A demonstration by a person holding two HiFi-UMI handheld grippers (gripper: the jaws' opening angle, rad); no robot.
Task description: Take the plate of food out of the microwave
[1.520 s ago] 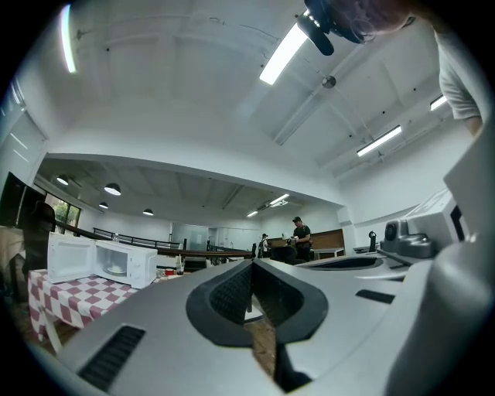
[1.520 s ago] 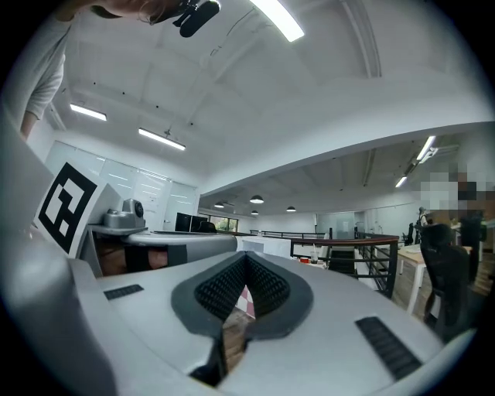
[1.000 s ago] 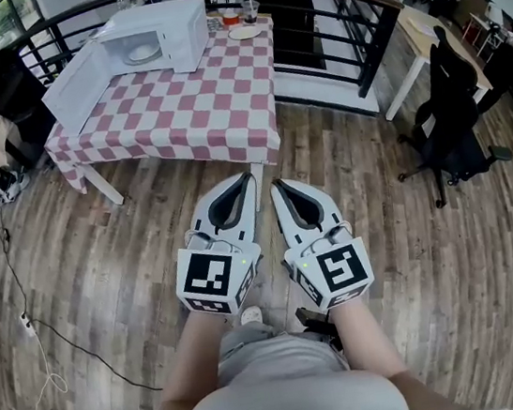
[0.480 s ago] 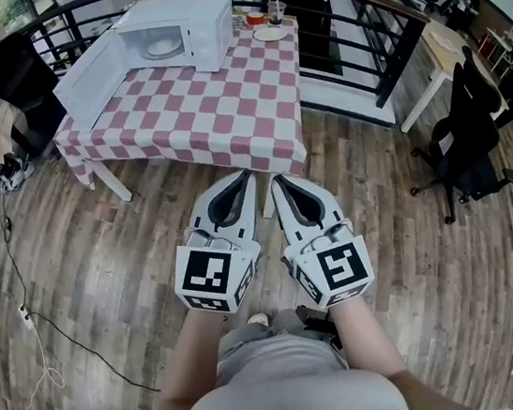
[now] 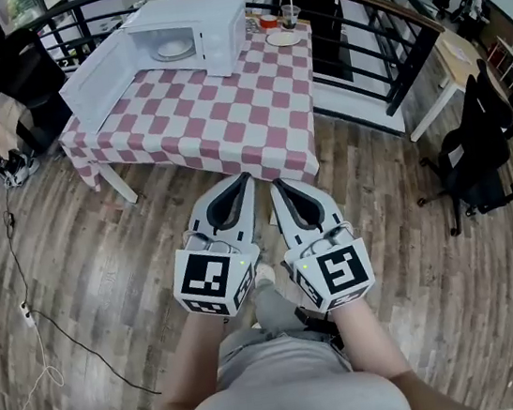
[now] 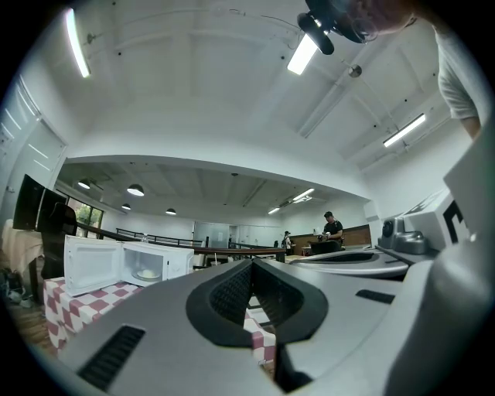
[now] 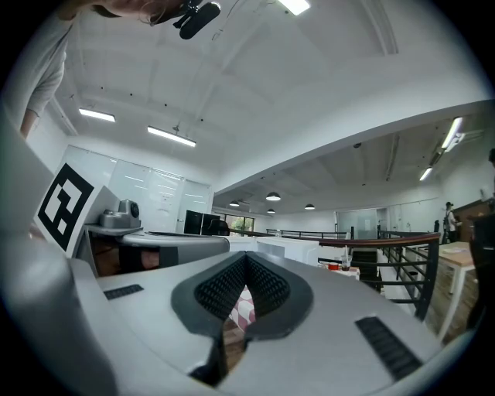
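A white microwave [image 5: 199,29] stands at the far end of a table with a red-and-white checked cloth [image 5: 215,110]. Its door [image 5: 92,80] hangs open to the left, and a white plate of food [image 5: 174,49] sits inside. The left gripper view shows the same microwave [image 6: 124,267] with the plate [image 6: 145,274] in it. My left gripper [image 5: 245,178] and right gripper [image 5: 275,185] are side by side over the wooden floor, just short of the table's near edge. Both are shut with nothing between the jaws.
A cup [image 5: 290,16], a small plate [image 5: 283,39] and a bowl [image 5: 268,21] sit at the table's far right corner. A dark railing [image 5: 386,48] runs behind and right of the table. An office chair [image 5: 472,155] stands at the right; cables [image 5: 25,308] trail on the floor at left.
The table and microwave have come nearer and shifted right in the head view as the person walks toward them. Both grippers stay shut, held the same way in front of the body.
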